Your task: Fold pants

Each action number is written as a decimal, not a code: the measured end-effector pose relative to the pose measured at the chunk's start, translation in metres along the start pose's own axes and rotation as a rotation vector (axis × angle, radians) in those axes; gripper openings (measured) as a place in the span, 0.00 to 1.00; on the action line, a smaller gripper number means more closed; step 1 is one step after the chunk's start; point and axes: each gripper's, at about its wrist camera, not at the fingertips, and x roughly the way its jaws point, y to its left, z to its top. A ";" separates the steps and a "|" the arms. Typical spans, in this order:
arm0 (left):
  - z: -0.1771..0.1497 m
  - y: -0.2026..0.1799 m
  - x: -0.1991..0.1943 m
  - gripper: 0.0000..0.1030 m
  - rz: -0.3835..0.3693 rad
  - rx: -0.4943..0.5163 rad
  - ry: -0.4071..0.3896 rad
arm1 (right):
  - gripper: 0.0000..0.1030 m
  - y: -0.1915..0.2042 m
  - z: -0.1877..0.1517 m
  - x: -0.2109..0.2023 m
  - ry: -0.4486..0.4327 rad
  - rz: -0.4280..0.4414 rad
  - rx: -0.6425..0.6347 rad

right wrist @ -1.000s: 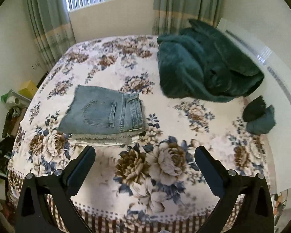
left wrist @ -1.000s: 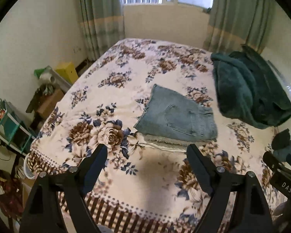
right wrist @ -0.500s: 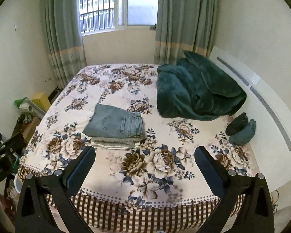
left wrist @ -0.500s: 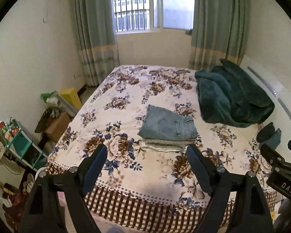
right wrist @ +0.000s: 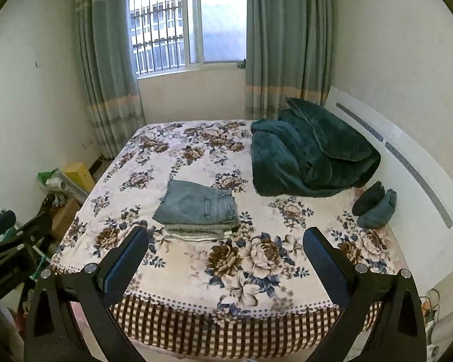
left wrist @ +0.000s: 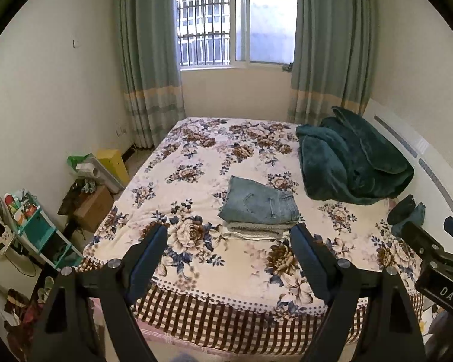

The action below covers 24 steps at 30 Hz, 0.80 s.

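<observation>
Left wrist view: left gripper (left wrist: 228,242) hangs off the bed's (left wrist: 196,271) near edge, jaws spread wide, nothing between them.
Right wrist view: right gripper (right wrist: 226,246) likewise off the near edge, jaws apart, nothing held.
Other gripper: right one's body (left wrist: 437,265) shows at the far right of the left view; left one's body (right wrist: 9,253) at the far left of the right view.
Pants: folded jeans (left wrist: 259,202) (right wrist: 197,203) lie mid-bed, waistband toward the right, back pocket up.
Under pants: they sit atop a folded pale stack (left wrist: 256,230) (right wrist: 196,230) (gray and cream layers, fabric type unclear).
Grippers vs pants: both well apart from the jeans, no contact.
Blanket: dark green blanket (left wrist: 350,163) (right wrist: 311,157) bunched at the bed's right, near the white headboard (right wrist: 407,163).
Socks: two dark bundles (right wrist: 374,205) (socks, prob.) by the headboard, nearer than the blanket.
Floor, left: yellow box (left wrist: 113,163), cardboard box (left wrist: 93,208), teal rack (left wrist: 42,235).
Back wall: barred window (left wrist: 235,21) btw green curtains (left wrist: 148,60).
Cover: floral print, checked border along the near edge.
</observation>
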 end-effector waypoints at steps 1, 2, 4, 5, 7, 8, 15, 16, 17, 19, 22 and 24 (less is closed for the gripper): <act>-0.001 0.000 -0.003 0.81 -0.003 -0.002 -0.002 | 1.00 0.000 0.000 -0.002 -0.004 -0.001 -0.001; -0.002 0.000 -0.006 0.81 -0.005 -0.001 -0.005 | 1.00 0.000 0.000 -0.006 -0.006 -0.002 -0.002; -0.004 0.000 -0.010 0.81 -0.007 0.001 -0.007 | 1.00 -0.001 0.000 -0.009 0.000 -0.004 -0.002; -0.005 -0.001 -0.011 0.83 -0.014 0.002 -0.006 | 1.00 -0.002 0.000 -0.011 0.000 -0.001 0.000; -0.008 -0.001 -0.012 0.98 -0.012 0.006 0.000 | 1.00 -0.002 -0.002 -0.018 -0.004 0.002 0.002; -0.008 -0.001 -0.013 0.98 -0.009 0.008 -0.001 | 1.00 -0.002 -0.002 -0.018 -0.001 0.002 0.003; -0.011 -0.001 -0.018 0.98 0.020 0.012 -0.010 | 1.00 -0.008 -0.004 -0.024 0.010 -0.009 0.012; -0.011 -0.002 -0.018 0.98 0.020 0.014 -0.011 | 1.00 -0.009 -0.004 -0.021 0.011 -0.008 0.009; -0.011 -0.001 -0.019 0.98 0.018 0.013 -0.011 | 1.00 -0.011 -0.003 -0.020 0.013 -0.006 0.012; -0.011 -0.002 -0.020 0.98 0.025 0.011 -0.018 | 1.00 -0.011 -0.003 -0.020 0.013 -0.006 0.008; -0.010 -0.002 -0.022 0.98 0.028 0.007 -0.022 | 1.00 -0.012 -0.002 -0.020 0.011 -0.005 0.008; -0.008 -0.001 -0.021 0.98 0.027 0.009 -0.020 | 1.00 -0.012 -0.002 -0.020 0.012 -0.003 0.010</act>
